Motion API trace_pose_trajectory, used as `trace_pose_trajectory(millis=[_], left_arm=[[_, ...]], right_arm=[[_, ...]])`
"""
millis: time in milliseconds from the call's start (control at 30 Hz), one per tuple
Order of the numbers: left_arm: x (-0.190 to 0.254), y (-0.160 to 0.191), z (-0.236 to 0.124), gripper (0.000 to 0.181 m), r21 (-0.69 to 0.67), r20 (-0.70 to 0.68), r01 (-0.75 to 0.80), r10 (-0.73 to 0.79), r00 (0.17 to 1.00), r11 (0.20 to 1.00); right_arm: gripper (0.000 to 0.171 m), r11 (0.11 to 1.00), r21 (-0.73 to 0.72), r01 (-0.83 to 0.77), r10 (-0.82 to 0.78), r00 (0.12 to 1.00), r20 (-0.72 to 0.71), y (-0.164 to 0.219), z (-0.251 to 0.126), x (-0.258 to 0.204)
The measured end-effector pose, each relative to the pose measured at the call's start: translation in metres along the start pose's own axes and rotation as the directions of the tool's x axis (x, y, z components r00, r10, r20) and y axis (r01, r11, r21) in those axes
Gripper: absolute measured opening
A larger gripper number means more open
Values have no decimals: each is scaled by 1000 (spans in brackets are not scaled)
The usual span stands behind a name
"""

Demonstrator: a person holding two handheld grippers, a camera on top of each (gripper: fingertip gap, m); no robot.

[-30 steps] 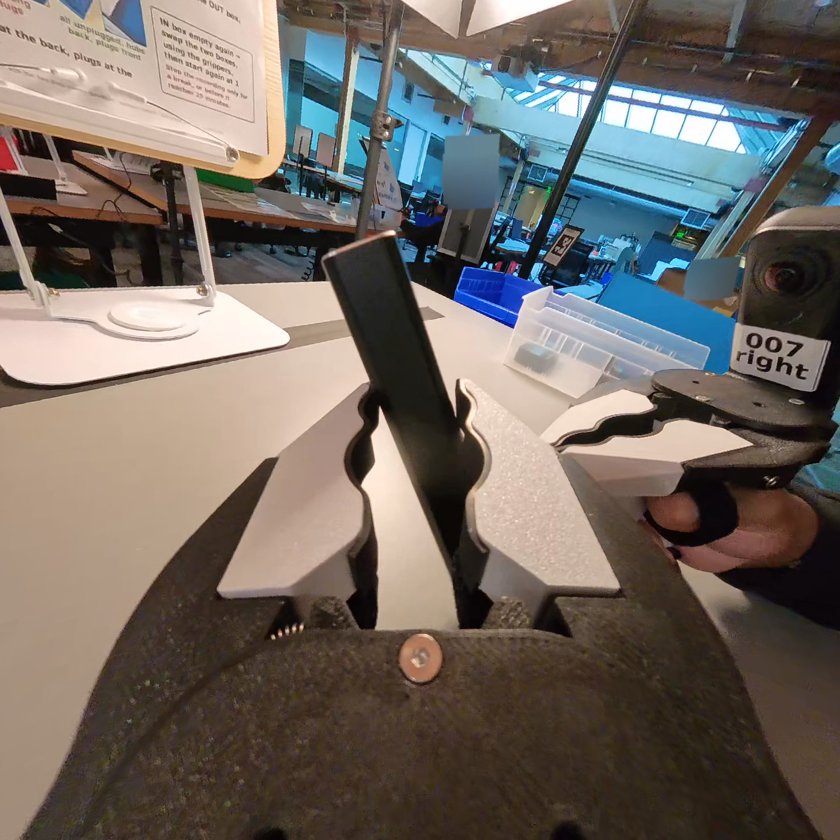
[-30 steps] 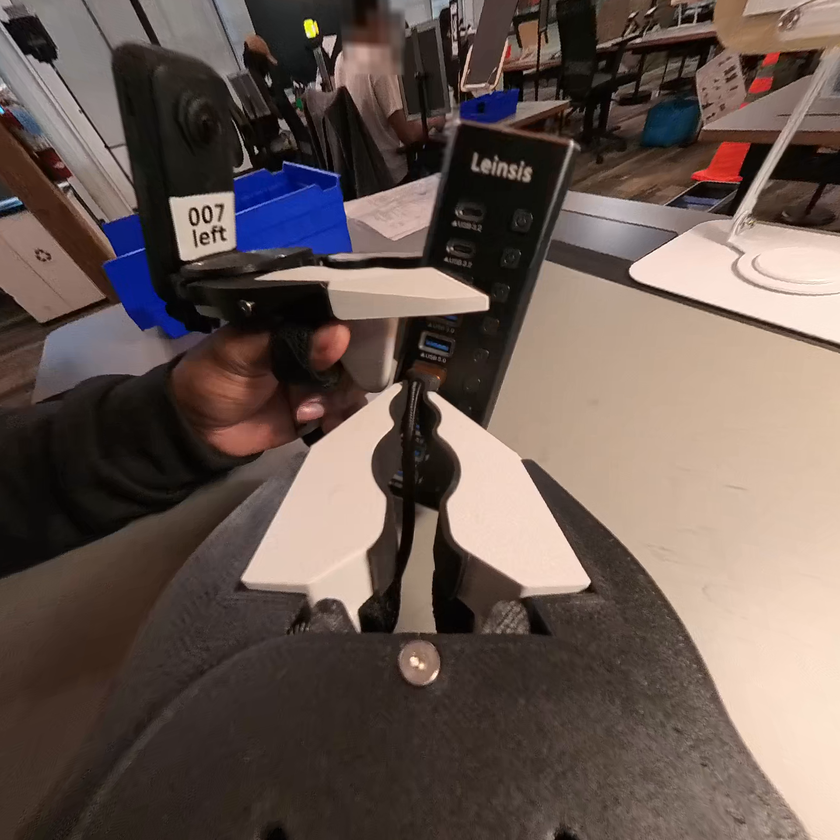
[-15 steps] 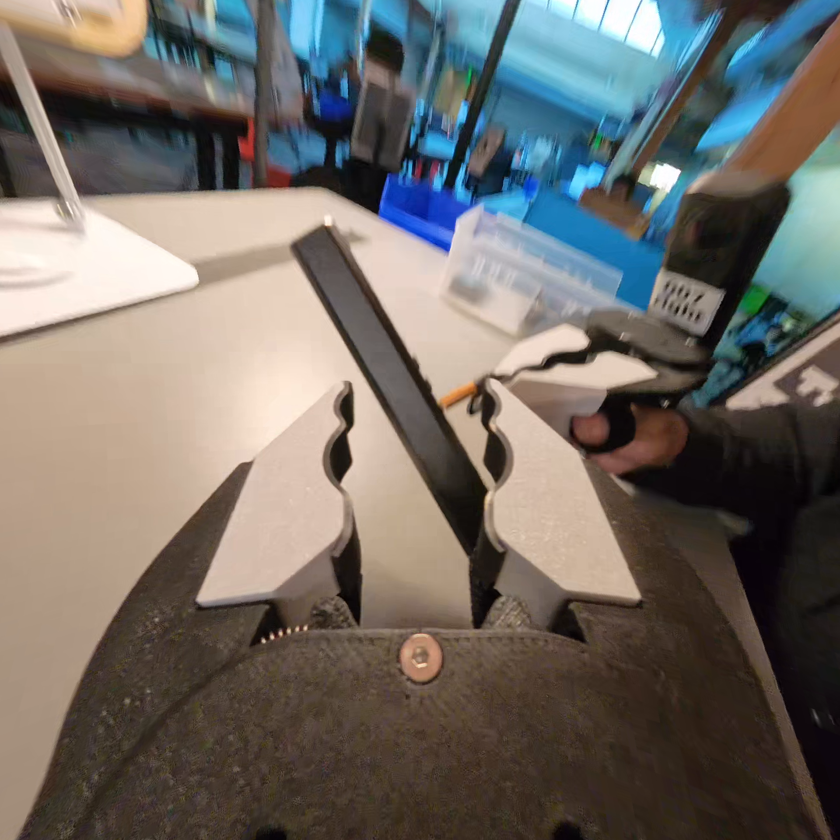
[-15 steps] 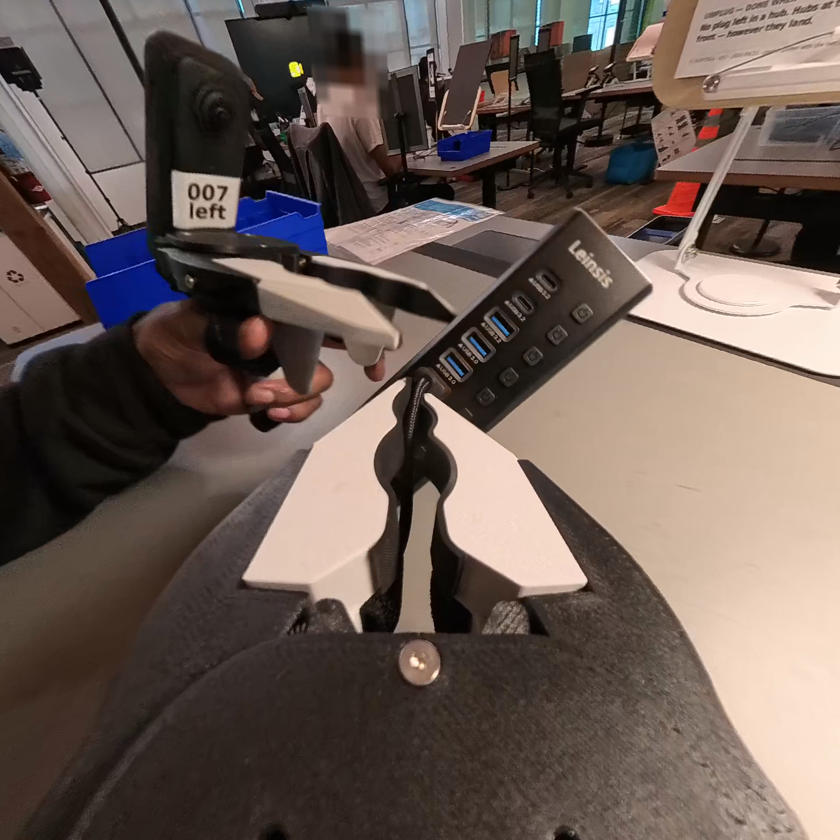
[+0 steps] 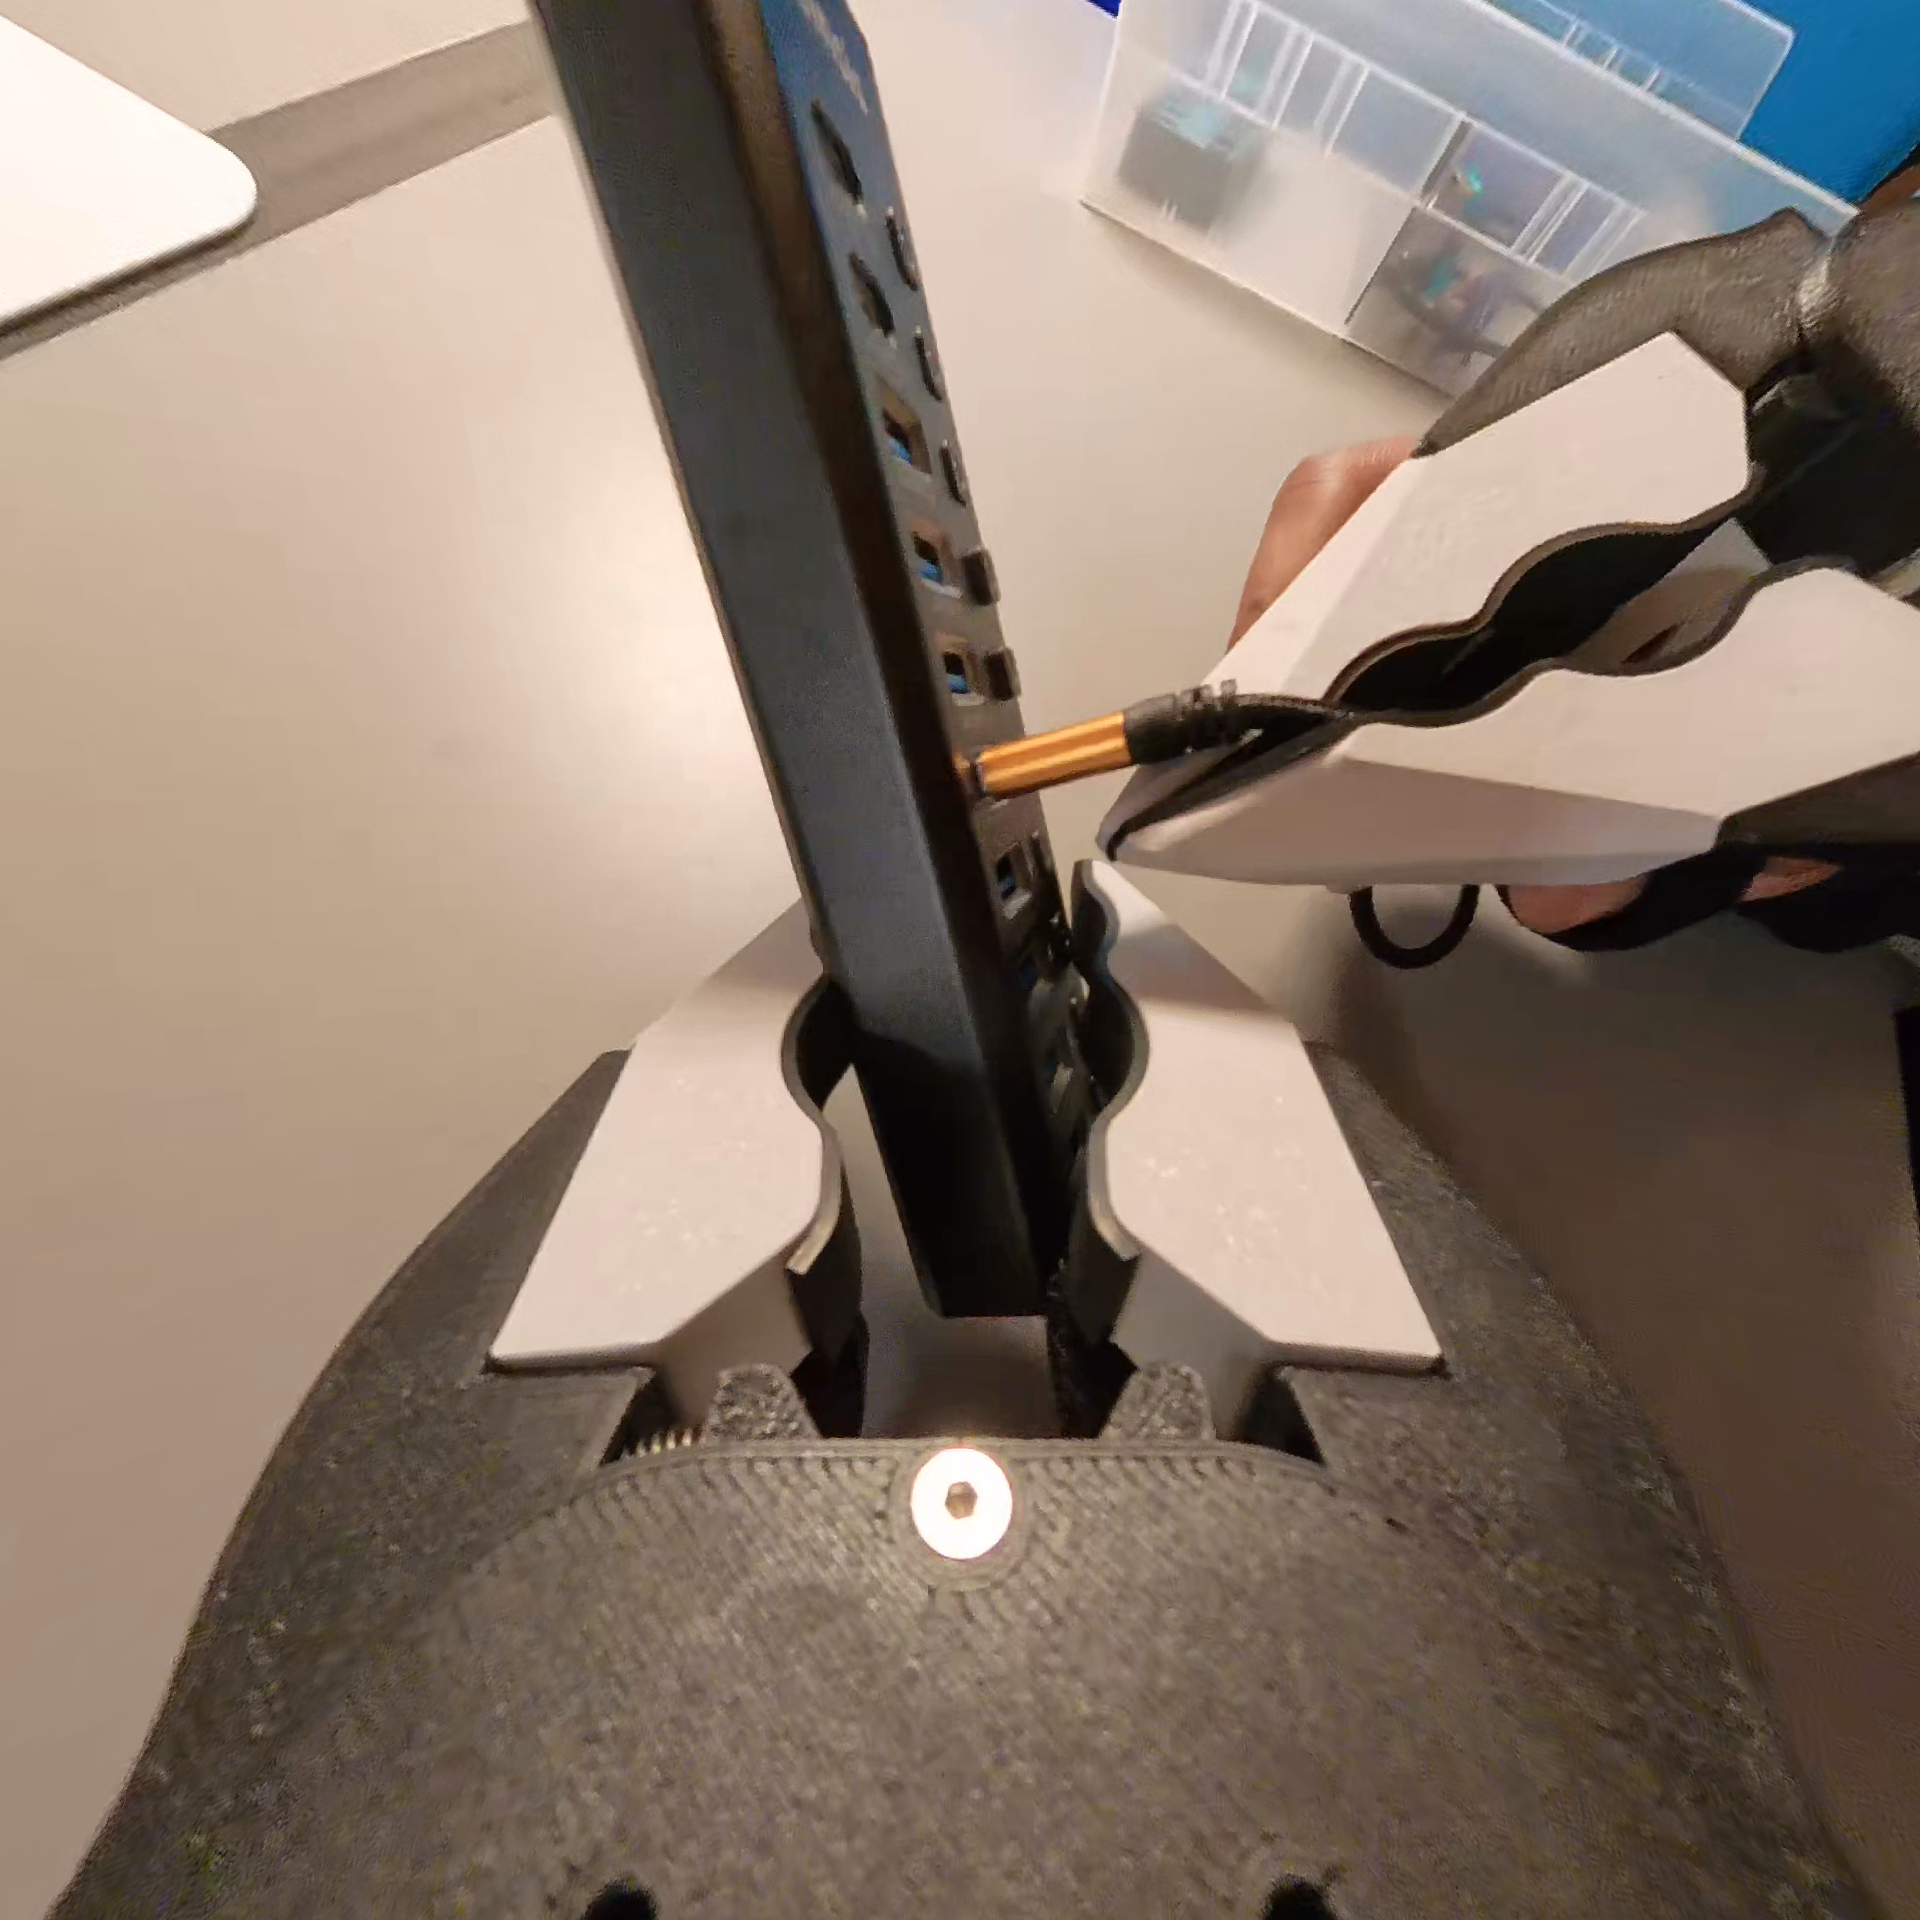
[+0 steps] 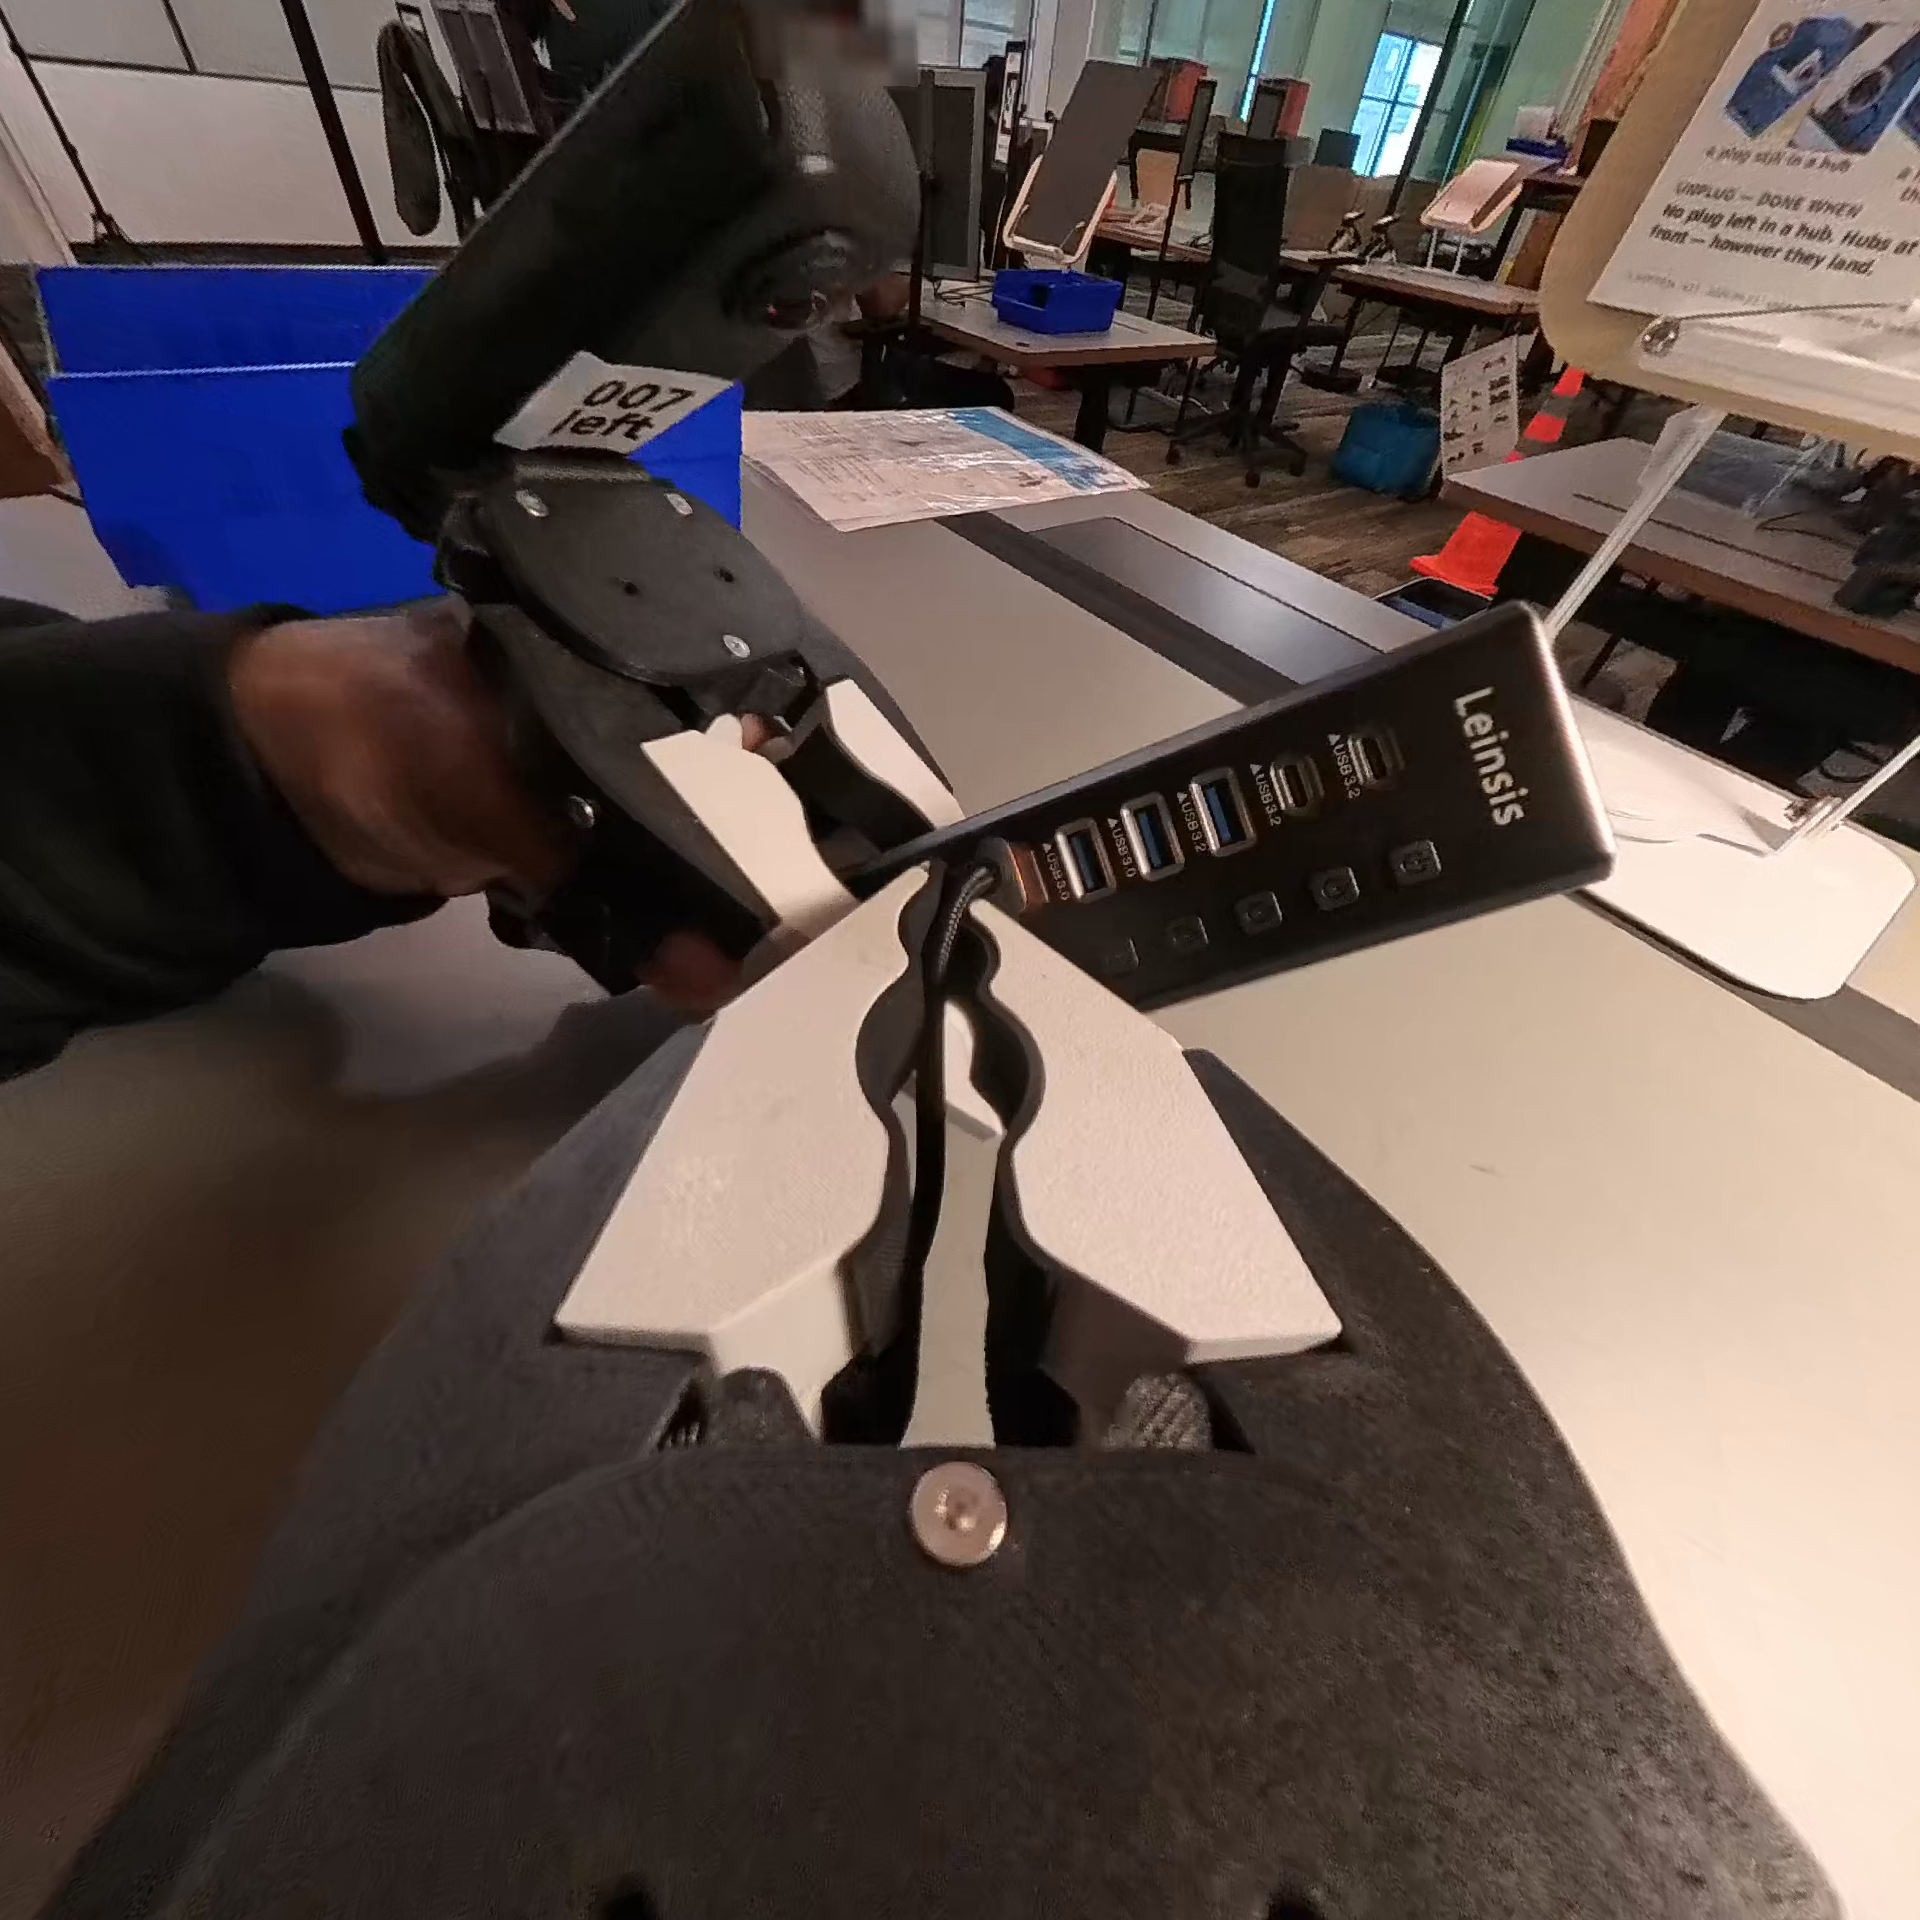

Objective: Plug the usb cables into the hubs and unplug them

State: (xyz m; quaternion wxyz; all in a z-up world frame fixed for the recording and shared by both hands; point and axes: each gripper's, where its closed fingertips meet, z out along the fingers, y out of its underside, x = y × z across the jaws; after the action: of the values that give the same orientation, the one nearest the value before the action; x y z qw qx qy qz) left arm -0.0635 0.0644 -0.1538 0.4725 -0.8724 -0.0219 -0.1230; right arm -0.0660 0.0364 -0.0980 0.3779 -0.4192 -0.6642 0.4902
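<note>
Hold hub, centre frame, firmly in left gripper, jaws clamped on its lower end. Keep right gripper pinching cable behind gold plug, at a mid-row port. Move plug straight along port axis; avoid twisting.

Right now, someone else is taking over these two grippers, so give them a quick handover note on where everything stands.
Left gripper: shut on the black USB hub, gripping its near end and holding it tilted above the table.
Right gripper: shut on the black braided cable just behind its gold plug.
Done: the plug's tip sits in a port low in the hub's row; the blue ports above it are empty.
Left: whether it is fully seated cannot be told. Check that, then pull it out.
</note>
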Motion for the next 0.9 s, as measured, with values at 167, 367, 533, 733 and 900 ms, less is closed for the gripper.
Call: trace_pose_trajectory(millis=[167, 367, 533, 733, 900], left_arm=[[-19, -9, -6, 31, 30, 160, -126, 120, 980, 992], [-32, -20, -13, 31, 6, 368, -359, 332, 869, 933], [-32, -28, -17, 30, 41, 409, -427, 374, 832, 904], [-33, -27, -15, 30, 48, 434, -510, 442, 785, 859], [-32, -34, -18, 30, 88, 468, -533, 438, 768, 841]], right_arm=[[0, 999, -41, 7, -7, 1000, 4, 10, -1, 3], [15, 997, -67, -49, 53, 997, 56, 14, -5, 2], [19, 992, -49, -115, 119, 989, 91, 7, -8, 1], [6, 991, -67, -119, 124, 990, 70, 9, -7, 3], [5, 996, -44, -71, 73, 997, 38, 6, -10, 6]])
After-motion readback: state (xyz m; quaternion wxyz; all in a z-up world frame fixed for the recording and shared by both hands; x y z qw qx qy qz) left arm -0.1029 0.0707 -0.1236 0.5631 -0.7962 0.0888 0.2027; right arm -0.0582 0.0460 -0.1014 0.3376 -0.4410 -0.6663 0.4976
